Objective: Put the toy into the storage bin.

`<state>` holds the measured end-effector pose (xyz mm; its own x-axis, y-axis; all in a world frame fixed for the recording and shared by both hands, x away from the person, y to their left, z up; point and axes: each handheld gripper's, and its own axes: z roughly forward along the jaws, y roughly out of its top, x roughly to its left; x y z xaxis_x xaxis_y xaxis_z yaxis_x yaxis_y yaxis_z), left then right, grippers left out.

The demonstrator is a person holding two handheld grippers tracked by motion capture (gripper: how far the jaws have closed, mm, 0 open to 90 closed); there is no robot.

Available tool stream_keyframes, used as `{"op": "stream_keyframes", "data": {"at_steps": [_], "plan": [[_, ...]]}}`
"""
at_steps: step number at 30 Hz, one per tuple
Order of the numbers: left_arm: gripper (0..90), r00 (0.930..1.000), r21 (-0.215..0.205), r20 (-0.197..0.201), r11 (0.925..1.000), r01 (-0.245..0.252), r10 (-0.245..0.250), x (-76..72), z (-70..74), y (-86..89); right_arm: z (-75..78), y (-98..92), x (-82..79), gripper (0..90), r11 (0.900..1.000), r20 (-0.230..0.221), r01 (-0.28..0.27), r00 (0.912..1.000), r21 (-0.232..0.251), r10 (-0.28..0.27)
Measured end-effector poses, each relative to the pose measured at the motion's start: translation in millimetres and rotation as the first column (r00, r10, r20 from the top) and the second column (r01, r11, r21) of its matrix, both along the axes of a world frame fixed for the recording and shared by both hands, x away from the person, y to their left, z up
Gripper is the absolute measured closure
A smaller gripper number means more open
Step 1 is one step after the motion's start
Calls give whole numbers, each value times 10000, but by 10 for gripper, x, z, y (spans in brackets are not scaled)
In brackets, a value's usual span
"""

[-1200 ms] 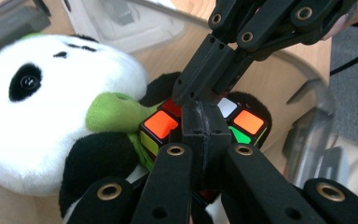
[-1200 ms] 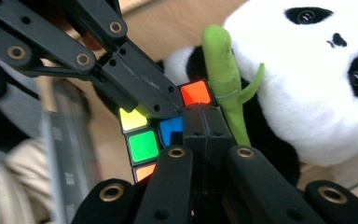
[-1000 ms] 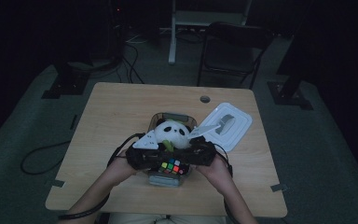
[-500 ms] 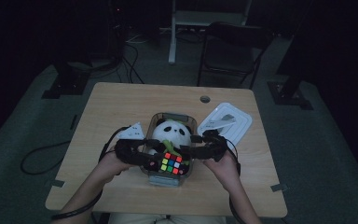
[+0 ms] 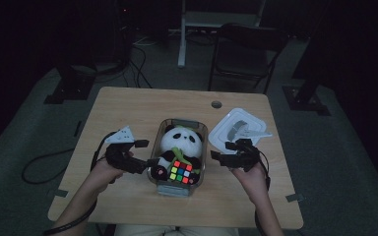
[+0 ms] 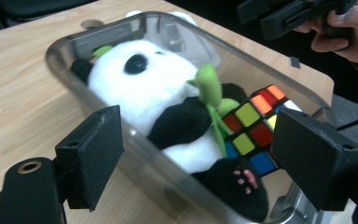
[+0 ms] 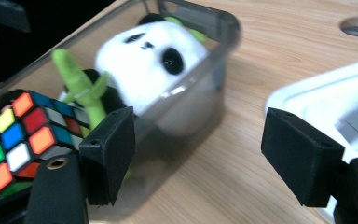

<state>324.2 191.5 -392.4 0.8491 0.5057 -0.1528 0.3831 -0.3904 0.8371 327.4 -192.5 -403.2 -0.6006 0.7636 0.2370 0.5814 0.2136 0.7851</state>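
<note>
Clear container (image 5: 178, 189) sits mid-table, near front edge; inside lie a panda plush (image 5: 179, 142) and colour cube (image 5: 179, 172), cube resting on panda's belly. L gripper (image 5: 142, 155) just left of container, R gripper (image 5: 221, 152) just right; both apart from it. Jaws on both have just been opening, now wide, nothing between. White lid (image 5: 241, 129) on table (image 5: 128, 105) behind R gripper.

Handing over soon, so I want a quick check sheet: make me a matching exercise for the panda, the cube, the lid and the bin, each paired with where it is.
1 panda plush
2 puzzle cube
3 white lid
4 clear bin

a on the table, beside the bin
b between the two open grippers
c at the bin's near end
d head at the bin's far end

Pairs: 1-d, 2-c, 3-a, 4-b
</note>
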Motion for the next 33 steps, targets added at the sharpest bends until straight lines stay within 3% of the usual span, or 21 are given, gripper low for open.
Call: {"op": "stream_keyframes", "data": {"at_steps": [4, 9, 11, 16, 20, 23, 27, 31, 33], "plan": [[110, 9999, 150, 65, 9998, -90, 89, -3, -23, 32, -53, -113, 6, 256, 9998, -148, 198, 9997, 38, -198], [94, 9995, -4, 38, 9995, -304, 304, 0, -53, 107, -145, -225, 26, 205, 9985, -388, 550, 9977, -32, -551], [10, 9993, 109, -87, 9993, -360, 360, 2, -75, 136, -188, -261, 31, 197, 9974, -373, 721, 9967, -49, -722], [10, 9986, 37, -8, 9986, -531, 531, 11, -161, 228, -285, -336, 66, 131, 9931, -554, 1163, 9916, -156, -1170], [10, 9964, -94, 150, 9964, -837, 838, 43, -271, 292, -344, -372, 95, 142, 9896, -598, 1405, 9880, -298, -1421], [10, 9929, 77, 206, 9931, -1174, 1172, 75, -356, 341, -387, -398, 115, 162, 9866, -540, 1601, 9854, -309, -1615], [11, 9898, -152, 149, 9899, -1412, 1414, 112, -452, 408, -421, -437, 131, 184, 9820, -471, 1876, 9810, -197, -1884], [11, 9818, 64, 278, 9821, -1882, 1880, 154, -605, 462, -457, -475, 164, 184, 9776, -548, 2091, 9762, -218, -2100], [11, 9815, 88, 125, 9816, -1909, 1908, 166, -665, 467, -471, -484, 176, 184, 9754, -568, 2190, 9738, -234, -2200]]}}
